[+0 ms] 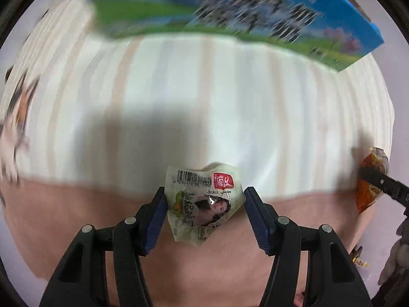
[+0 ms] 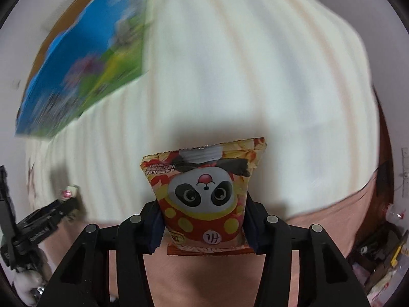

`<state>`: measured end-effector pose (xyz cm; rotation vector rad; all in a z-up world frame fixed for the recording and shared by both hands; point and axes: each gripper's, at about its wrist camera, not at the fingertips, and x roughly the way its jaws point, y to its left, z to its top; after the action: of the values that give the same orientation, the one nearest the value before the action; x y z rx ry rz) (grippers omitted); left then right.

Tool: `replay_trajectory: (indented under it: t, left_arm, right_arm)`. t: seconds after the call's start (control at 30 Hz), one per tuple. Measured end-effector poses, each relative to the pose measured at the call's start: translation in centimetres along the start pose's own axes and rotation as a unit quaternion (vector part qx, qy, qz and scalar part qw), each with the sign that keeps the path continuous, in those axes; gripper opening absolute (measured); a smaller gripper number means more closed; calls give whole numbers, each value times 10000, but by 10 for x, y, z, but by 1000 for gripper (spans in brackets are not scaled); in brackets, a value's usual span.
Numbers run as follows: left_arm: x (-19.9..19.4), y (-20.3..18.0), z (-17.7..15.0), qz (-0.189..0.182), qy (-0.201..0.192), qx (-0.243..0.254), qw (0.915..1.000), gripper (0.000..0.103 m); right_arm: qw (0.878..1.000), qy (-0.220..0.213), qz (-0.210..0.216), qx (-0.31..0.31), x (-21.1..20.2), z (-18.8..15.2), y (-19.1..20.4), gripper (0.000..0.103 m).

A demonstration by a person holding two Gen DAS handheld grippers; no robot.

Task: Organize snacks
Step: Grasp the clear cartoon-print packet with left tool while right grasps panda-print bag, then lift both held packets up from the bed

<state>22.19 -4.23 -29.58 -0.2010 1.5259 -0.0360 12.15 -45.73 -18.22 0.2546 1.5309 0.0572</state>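
A white cloth with pale beige stripes (image 1: 204,97) covers most of the surface under both cameras. Its near edge gives way to a plain pink sheet (image 1: 217,268) that fills the foreground. Whether this is a bench or a bed cannot be told.

At the far edge of the striped cloth lies a large flat box (image 1: 230,7) printed with blue sky, green grass and dark blurred lettering. It overhangs the cloth's far left corner in the right wrist view (image 2: 84,69). Both views are smeared with motion blur, so the print cannot be read.

The left gripper (image 1: 204,204) points down over the line where the cloth meets the pink sheet. Its blue-padded fingers (image 1: 156,220) pinch a crumpled pale green snack packet (image 1: 204,199) with a barcode and a red label. The left pad presses its side and the right pad meets its other corner.

The right gripper (image 2: 203,222) points down over the same near edge of the cloth. Its fingers (image 2: 157,226) are clamped on a red and yellow snack bag (image 2: 204,194) with a cartoon panda face, held upright with its crimped top edge away from the camera.

In the left wrist view the right gripper's dark finger shows at the right edge against that orange bag (image 1: 370,179). In the right wrist view the left gripper (image 2: 51,212) shows at the lower left, a bit of its packet at the tip.
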Motion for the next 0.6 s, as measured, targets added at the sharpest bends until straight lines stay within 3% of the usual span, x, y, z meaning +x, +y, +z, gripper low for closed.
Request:
replay_trajectory:
  t: [0.13, 0.27, 0.43, 0.6]
  left_arm:
    - [-1, 23, -23, -61, 95, -256, 9996, 58]
    - [-9, 38, -15, -90, -89, -421, 9990, 58]
    - [-10, 31, -7, -74, -44, -286, 9996, 58]
    - [26, 19, -11, 31, 400, -47, 9992, 60]
  right_arm:
    - [9987, 271, 352, -265, 10, -40, 33, 54]
    - [9968, 408, 641, -239, 26, -71, 53, 54]
    - [9962, 556, 602, -288, 44, -83, 70, 54]
    - [9954, 614, 733, -29, 53, -85, 67, 70]
